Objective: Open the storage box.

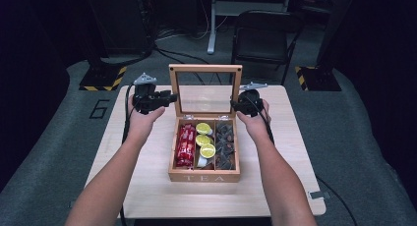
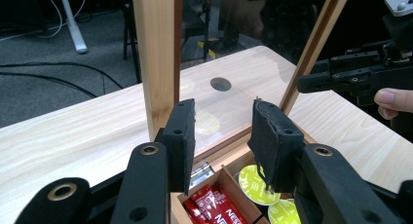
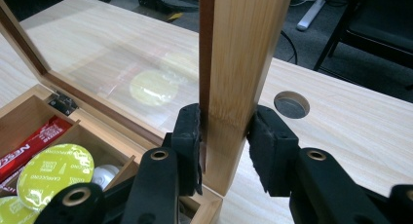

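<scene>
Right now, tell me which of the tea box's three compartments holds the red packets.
The left compartment, on the left gripper's side. It holds the red packets; the middle one has yellow-lidded capsules, and the right one dark wrapped pieces.

High view overhead, far; gripper views close; share lid point(image 1: 205, 91).

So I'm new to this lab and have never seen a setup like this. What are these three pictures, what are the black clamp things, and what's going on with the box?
A person holds a hand-held gripper in each hand: left hand-held gripper, right hand-held gripper. One picture looks down from above the table; the other two come from cameras riding on each tool, looking along its black jaws. On the table stands a wooden tea box with its glass lid raised. Inside are red packets, yellow-green capsules and dark items I cannot identify. The right tool clamps the lid's side frame; the left one is open, holding nothing.
</scene>
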The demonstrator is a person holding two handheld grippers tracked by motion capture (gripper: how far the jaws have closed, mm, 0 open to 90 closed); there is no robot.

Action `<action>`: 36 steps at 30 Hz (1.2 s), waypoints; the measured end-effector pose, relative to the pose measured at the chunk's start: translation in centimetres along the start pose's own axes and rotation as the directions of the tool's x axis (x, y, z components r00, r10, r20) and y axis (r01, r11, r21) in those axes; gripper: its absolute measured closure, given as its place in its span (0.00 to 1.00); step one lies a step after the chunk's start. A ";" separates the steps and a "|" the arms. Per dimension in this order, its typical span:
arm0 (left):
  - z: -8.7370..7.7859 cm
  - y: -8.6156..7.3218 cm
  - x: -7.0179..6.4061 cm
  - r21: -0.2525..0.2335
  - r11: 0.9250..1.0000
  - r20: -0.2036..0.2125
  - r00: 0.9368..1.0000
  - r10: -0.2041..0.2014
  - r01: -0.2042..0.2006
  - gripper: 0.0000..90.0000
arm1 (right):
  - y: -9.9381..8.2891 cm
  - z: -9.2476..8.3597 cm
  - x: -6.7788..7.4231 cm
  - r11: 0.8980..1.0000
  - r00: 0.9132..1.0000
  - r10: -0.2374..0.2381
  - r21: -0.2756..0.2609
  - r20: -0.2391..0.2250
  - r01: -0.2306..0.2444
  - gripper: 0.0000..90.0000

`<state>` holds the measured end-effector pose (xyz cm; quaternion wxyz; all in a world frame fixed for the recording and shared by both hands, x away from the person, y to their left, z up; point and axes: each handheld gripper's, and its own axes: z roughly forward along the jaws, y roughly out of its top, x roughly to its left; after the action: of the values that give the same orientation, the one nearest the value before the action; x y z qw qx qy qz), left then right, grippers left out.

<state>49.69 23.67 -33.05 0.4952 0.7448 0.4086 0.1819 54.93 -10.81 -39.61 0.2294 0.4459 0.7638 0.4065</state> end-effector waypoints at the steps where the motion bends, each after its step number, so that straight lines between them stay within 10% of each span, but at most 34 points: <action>1: 0.0 0.0 0.0 -0.001 1.000 0.000 1.000 0.000 0.000 0.67 | 0.0 0.1 0.0 1.000 1.000 0.007 -0.002 0.000 -0.007 0.72; 36: 0.0 -0.7 0.8 0.001 1.000 -0.023 0.999 -0.026 0.026 0.59 | 0.8 1.1 -0.6 0.998 0.999 0.040 0.038 0.001 -0.040 0.72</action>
<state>49.88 24.46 -33.77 0.4923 0.7378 0.4239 0.1835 56.41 -10.70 -39.55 0.2128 0.4655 0.7621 0.3964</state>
